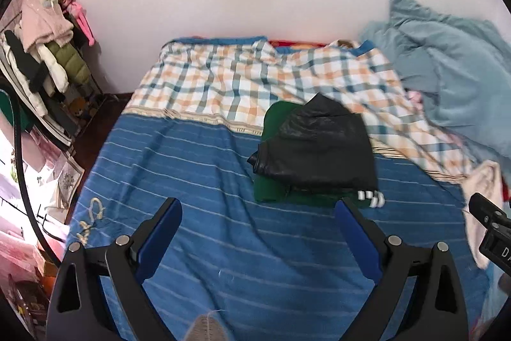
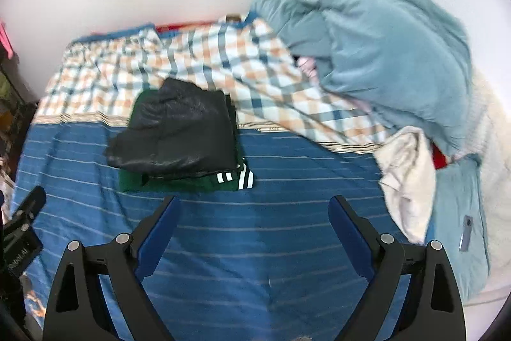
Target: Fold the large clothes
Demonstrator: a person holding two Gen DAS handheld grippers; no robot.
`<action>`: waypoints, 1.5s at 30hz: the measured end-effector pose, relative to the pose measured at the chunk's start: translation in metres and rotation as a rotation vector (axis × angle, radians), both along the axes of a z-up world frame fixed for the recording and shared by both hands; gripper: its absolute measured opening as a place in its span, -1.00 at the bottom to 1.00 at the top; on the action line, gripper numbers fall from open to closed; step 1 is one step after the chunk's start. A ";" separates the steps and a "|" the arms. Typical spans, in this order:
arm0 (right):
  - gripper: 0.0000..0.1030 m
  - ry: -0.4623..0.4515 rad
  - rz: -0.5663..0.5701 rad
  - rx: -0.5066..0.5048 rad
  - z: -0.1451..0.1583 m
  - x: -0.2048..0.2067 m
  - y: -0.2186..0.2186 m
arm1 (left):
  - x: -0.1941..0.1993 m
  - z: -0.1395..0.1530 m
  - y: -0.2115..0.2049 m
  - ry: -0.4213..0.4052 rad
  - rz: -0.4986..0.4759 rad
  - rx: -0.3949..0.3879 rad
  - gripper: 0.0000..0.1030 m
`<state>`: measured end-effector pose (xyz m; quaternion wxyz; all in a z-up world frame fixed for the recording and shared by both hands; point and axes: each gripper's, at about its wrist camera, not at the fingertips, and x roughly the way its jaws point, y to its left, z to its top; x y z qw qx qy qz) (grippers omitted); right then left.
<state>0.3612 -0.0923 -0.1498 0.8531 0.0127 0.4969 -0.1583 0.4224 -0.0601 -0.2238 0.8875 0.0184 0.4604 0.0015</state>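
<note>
A folded black shiny garment [image 1: 322, 146] [image 2: 182, 133] lies on top of a folded green garment with white stripes [image 1: 271, 190] [image 2: 191, 182] on the blue striped bed cover [image 1: 191, 181] [image 2: 287, 197]. My left gripper [image 1: 258, 206] is open and empty, hovering over the cover in front of the stack. My right gripper [image 2: 254, 203] is open and empty, just right of the stack's front. A cream white garment [image 2: 407, 181] [image 1: 482, 190] lies crumpled at the right of the bed.
A plaid sheet [image 1: 255, 79] [image 2: 207, 59] covers the far half of the bed. A grey-blue quilt [image 1: 453, 66] [image 2: 383, 53] is heaped at the far right. A rack of hanging clothes [image 1: 51, 47] stands left of the bed. A phone [image 2: 465, 232] lies at the right edge.
</note>
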 end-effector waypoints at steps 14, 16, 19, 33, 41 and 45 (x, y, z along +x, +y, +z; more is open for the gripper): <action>0.85 -0.193 0.019 -0.023 0.206 -0.183 0.030 | -0.138 0.150 0.021 -0.132 -0.014 -0.039 0.90; 0.86 -0.219 0.025 -0.030 0.223 -0.202 0.033 | -0.154 0.164 0.024 -0.154 -0.001 -0.042 0.90; 0.88 -0.252 0.034 -0.020 0.245 -0.229 0.035 | -0.171 0.179 0.025 -0.182 -0.002 -0.043 0.90; 0.89 -0.318 0.076 -0.029 0.285 -0.297 0.039 | -0.220 0.202 0.018 -0.239 -0.022 -0.036 0.90; 0.92 -0.322 0.085 -0.027 0.290 -0.306 0.038 | -0.236 0.211 0.016 -0.274 -0.013 -0.035 0.91; 0.92 -0.325 0.090 -0.028 0.293 -0.312 0.039 | -0.240 0.212 0.017 -0.281 -0.010 -0.038 0.93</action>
